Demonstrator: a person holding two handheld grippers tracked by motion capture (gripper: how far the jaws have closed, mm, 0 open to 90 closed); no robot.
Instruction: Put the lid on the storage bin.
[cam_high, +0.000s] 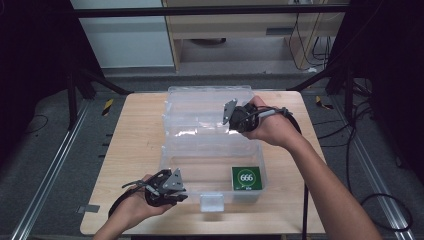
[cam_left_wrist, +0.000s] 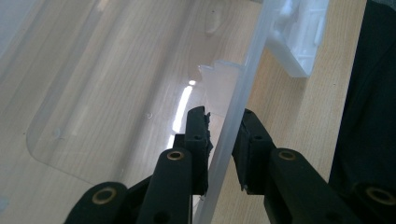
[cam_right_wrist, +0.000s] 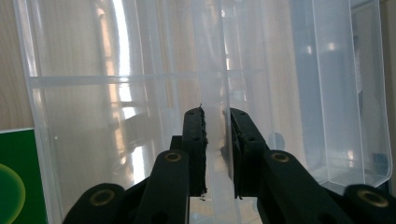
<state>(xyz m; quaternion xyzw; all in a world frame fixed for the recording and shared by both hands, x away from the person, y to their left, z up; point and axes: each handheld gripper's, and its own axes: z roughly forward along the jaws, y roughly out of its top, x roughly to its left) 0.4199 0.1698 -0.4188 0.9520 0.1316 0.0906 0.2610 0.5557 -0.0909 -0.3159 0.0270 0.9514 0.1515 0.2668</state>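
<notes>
Storage box (cam_high: 210, 145): clear glossy plastic, smooth. Table (cam_high: 135, 150): pale matt wood grain. Green pack (cam_high: 246, 178): glossy print. Gripper jaws: matt black plastic, ridged pads.

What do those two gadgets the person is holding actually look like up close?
Each hand holds a chunky black device. The left gripper and right gripper each carry a grey three-cornered plate on top and trail a black cable. In the gripper views, each has two flat black jaws with ridged inner faces, on black link arms joined by brass-coloured rivets. The person's forearms are bare, with no sleeves in view.
</notes>
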